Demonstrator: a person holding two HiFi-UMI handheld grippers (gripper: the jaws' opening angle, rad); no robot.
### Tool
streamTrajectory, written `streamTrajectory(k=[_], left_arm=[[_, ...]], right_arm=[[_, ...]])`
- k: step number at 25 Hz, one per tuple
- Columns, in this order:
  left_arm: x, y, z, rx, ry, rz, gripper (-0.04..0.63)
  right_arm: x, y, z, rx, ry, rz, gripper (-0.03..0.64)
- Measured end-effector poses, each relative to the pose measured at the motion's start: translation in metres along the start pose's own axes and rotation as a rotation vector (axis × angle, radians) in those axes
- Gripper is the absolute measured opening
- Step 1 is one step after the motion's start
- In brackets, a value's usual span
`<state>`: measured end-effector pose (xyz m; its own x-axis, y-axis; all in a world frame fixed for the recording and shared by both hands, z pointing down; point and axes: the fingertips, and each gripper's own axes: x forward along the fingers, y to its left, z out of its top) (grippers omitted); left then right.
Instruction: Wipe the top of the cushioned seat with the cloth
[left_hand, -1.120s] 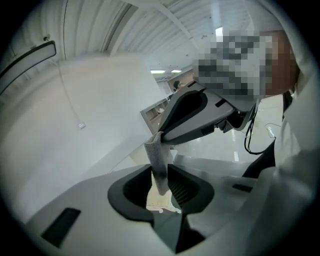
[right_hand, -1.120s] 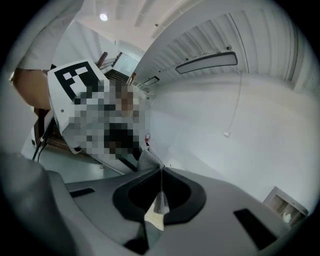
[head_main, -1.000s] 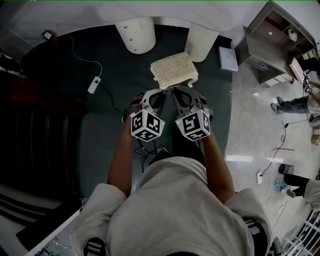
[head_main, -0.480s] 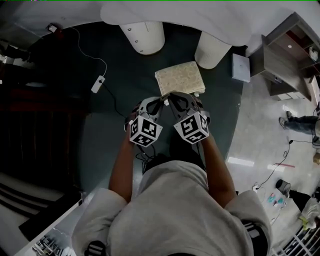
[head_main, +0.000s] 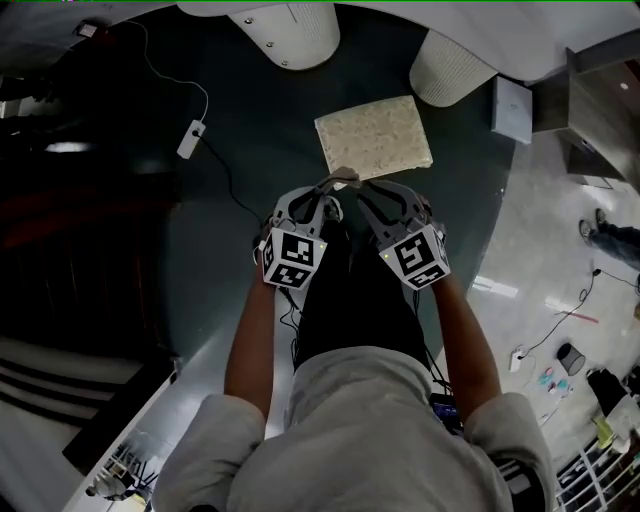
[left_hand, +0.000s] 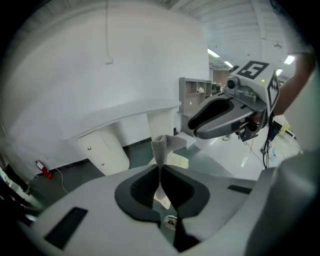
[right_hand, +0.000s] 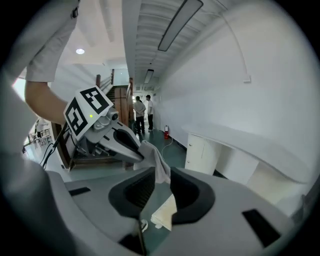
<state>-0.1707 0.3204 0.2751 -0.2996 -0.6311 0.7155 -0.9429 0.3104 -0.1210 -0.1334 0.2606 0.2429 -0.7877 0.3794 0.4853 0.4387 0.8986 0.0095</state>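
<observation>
The grey cloth (head_main: 345, 178) is held up just by the near edge of the cushioned seat (head_main: 374, 137), which sits on the dark floor (head_main: 240, 130). The left claw (head_main: 333, 188), just tightened, and the right claw (head_main: 358, 188) both clench it

One cloth (left_hand: 159, 149), one cushioned seat (head_main: 373, 137), two claws (left_hand: 160, 168) (right_hand: 160, 173).

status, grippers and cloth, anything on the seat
Left gripper just closed tighter on cloth; right gripper pinches same cloth. Seat just ahead of both. Seat top bare.
</observation>
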Motion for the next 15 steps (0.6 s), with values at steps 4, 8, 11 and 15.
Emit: streamTrajectory(k=[4, 8, 11, 15], left_arm=[[0.052, 0.035, -0.042, -0.002, 0.06, 0.026, 0.028], [0.117, 0.065, -0.08, -0.007, 0.099, 0.048, 0.028], [0.166, 0.086, -0.102, -0.027, 0.139, 0.07, 0.028], [0.228, 0.117, -0.114, 0.042, 0.192, 0.115, 0.029]], right_arm=[[0.031, -0.007, -0.068, 0.047, 0.104, -0.027, 0.087], [0.066, -0.005, -0.123, 0.129, 0.173, -0.024, 0.052], [0.091, -0.01, -0.153, 0.211, 0.2, -0.048, 0.043], [0.113, -0.022, -0.181, 0.389, 0.223, -0.075, 0.04]])
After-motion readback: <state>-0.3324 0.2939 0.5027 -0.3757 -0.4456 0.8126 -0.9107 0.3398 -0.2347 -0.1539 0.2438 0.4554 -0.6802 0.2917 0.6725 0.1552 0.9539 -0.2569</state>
